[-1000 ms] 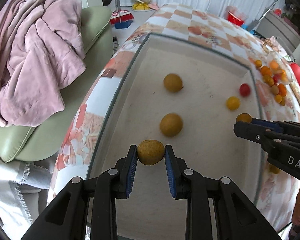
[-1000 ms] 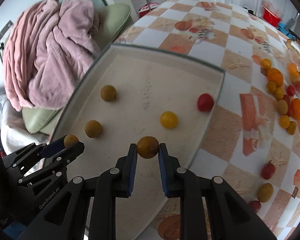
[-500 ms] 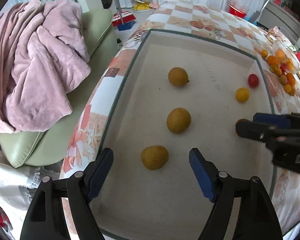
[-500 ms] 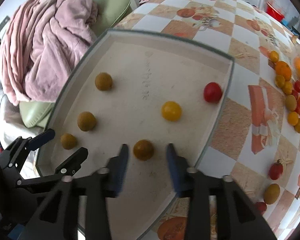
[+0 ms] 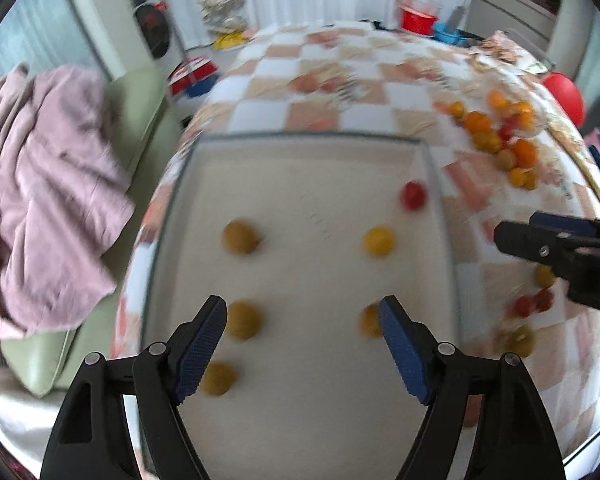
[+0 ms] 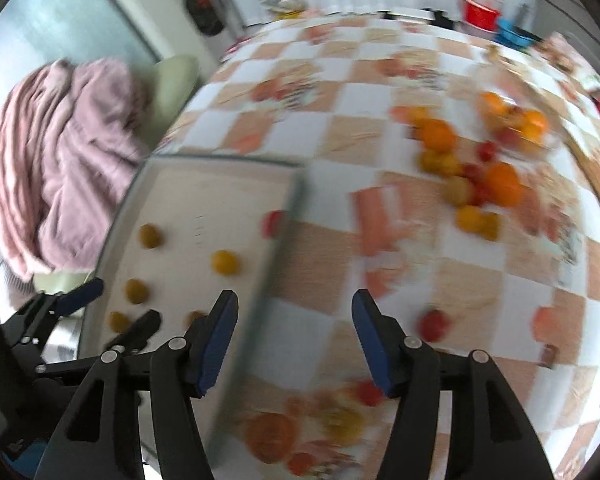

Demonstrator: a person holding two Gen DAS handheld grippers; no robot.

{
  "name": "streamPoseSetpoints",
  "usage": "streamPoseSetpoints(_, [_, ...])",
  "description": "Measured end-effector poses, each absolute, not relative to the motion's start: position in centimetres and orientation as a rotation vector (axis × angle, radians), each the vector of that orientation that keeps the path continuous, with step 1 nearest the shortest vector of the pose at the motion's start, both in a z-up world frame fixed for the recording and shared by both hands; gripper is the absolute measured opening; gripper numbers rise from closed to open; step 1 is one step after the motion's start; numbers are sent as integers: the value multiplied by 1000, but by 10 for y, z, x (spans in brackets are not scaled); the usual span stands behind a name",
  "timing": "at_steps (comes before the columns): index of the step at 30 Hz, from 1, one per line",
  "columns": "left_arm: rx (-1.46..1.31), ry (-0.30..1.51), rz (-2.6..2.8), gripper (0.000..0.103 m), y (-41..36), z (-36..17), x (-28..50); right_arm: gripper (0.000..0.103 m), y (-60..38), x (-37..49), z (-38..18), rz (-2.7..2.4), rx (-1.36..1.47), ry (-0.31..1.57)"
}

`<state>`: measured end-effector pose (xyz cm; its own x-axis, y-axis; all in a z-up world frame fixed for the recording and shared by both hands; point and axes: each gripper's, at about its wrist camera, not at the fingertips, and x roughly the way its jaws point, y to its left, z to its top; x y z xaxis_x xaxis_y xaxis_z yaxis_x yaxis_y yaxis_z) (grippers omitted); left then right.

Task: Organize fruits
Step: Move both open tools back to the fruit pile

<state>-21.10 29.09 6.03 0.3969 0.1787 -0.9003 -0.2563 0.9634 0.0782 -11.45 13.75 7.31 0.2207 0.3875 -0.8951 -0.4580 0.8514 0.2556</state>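
Tray (image 5: pixel 440 208): six fruits — four brown, one yellow, one red. Left jaws released; right jaws opening, empty.

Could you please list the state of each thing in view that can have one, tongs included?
Left tongs: open, nothing between the pads.
Right tongs: opening, nothing between the pads.
Tray: flat on the table, holding six fruits in two columns.
Red tomato: lying in the tray, by its right rim.
Loose fruit pile: on the tablecloth, not yet sorted.
Pink blanket: crumpled on the green cushion.
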Motion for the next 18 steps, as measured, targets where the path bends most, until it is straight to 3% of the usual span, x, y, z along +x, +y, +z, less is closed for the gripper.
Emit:
streamPoseSetpoints(10, [-33, 1065, 124, 79, 232, 82, -134, 63, 58, -74, 53, 382, -18, 1227])
streamPoseSetpoints(18, [-25, 1064, 98, 79, 202, 60, -62, 63, 33, -51, 40, 362, -35, 1215])
